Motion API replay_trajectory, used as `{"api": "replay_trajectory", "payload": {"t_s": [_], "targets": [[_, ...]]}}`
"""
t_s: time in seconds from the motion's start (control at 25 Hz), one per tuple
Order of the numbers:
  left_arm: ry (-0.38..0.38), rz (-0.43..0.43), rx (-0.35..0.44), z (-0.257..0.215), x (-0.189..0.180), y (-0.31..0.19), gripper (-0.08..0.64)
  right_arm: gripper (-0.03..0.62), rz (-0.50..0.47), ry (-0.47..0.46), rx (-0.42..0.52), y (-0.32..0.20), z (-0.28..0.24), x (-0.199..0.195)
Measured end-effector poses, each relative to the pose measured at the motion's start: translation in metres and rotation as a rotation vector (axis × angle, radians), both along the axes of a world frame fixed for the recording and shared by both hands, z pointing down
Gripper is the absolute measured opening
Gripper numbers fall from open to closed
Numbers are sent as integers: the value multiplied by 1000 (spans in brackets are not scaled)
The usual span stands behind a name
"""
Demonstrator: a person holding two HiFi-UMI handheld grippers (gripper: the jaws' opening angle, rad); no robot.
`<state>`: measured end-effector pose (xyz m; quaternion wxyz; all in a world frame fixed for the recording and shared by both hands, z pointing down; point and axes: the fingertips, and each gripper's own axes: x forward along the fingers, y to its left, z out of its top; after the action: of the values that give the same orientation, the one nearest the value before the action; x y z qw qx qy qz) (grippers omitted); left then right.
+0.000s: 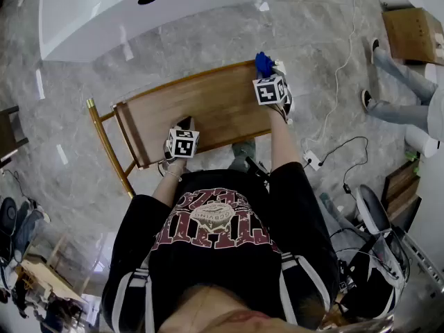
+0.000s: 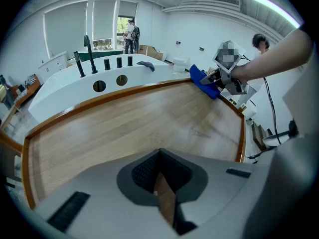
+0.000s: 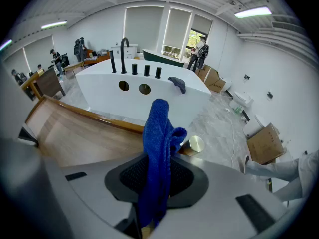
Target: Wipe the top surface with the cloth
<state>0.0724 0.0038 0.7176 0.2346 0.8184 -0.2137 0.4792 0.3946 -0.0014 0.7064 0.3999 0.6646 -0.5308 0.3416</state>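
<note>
The wooden table top [image 1: 208,106] with a raised rim lies in front of me. My right gripper [image 1: 274,76] is at its far right corner, shut on a blue cloth [image 1: 263,63] that sticks up beyond the jaws. In the right gripper view the cloth [image 3: 159,133] stands folded between the jaws of that gripper [image 3: 155,185], over the table's edge [image 3: 99,117]. My left gripper [image 1: 185,125] rests low over the near middle of the top, shut with nothing in it [image 2: 160,183]. From the left gripper view the cloth [image 2: 202,78] shows at the far right corner.
A white bathtub [image 1: 139,12] with black taps stands just beyond the table. To the right are a person's legs [image 1: 402,96], a cardboard box [image 1: 413,33] and cables with a power strip [image 1: 312,160] on the floor. The table's gold leg [image 1: 104,141] sticks out on the left.
</note>
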Motion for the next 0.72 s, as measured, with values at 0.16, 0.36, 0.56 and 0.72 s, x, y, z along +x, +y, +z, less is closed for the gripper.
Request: {"api": "replay_trajectory", "payload": {"t_s": [0.16, 0.36, 0.56, 0.72], "targets": [[-3, 4, -7, 2, 3, 0, 48, 89, -30, -21, 65, 4, -18, 1], [-3, -1, -2, 0, 1, -1, 48, 89, -7, -71, 117, 30, -41, 2], [-3, 3, 0, 1, -1, 0, 48, 89, 49, -116, 98, 63, -44, 2], [-5, 5, 3, -1, -1, 0, 48, 89, 63, -141, 69, 81, -44, -5]]}}
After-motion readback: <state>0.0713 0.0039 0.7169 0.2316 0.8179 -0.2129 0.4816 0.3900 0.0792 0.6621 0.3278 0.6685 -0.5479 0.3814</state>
